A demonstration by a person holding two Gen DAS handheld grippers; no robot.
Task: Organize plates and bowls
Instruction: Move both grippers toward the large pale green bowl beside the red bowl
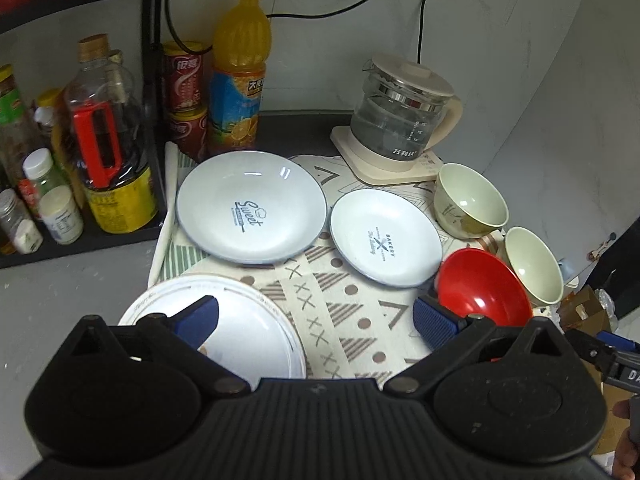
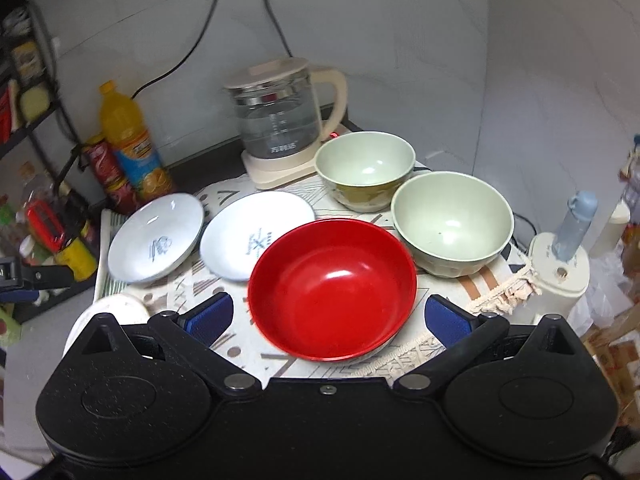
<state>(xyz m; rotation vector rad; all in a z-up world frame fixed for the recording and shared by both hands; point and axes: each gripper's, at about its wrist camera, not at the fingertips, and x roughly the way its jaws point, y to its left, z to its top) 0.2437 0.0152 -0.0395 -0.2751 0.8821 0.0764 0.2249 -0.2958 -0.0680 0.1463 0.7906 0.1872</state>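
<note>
While both tools hang over the patterned cloth mat (image 2: 400,364), I note that the glossy red plastic bowl (image 2: 332,288) sits directly ahead of my right gripper (image 2: 330,314), low centre of its frame, between the two blue pads, which stand wide apart and hold nothing. Whether the pads flank the rim or hover above it, I cannot tell.

My left gripper (image 1: 316,320) is likewise spread wide and empty; its left pad overlies the white round plate with a ridged rim (image 1: 256,322) at lower left of its frame, and the red bowl lies off by its right pad.

Judgement: the right tool is better placed for the red bowl. The two pale green ceramic bowls (image 2: 452,220) stand touching, just beyond it, at upper right.
</note>
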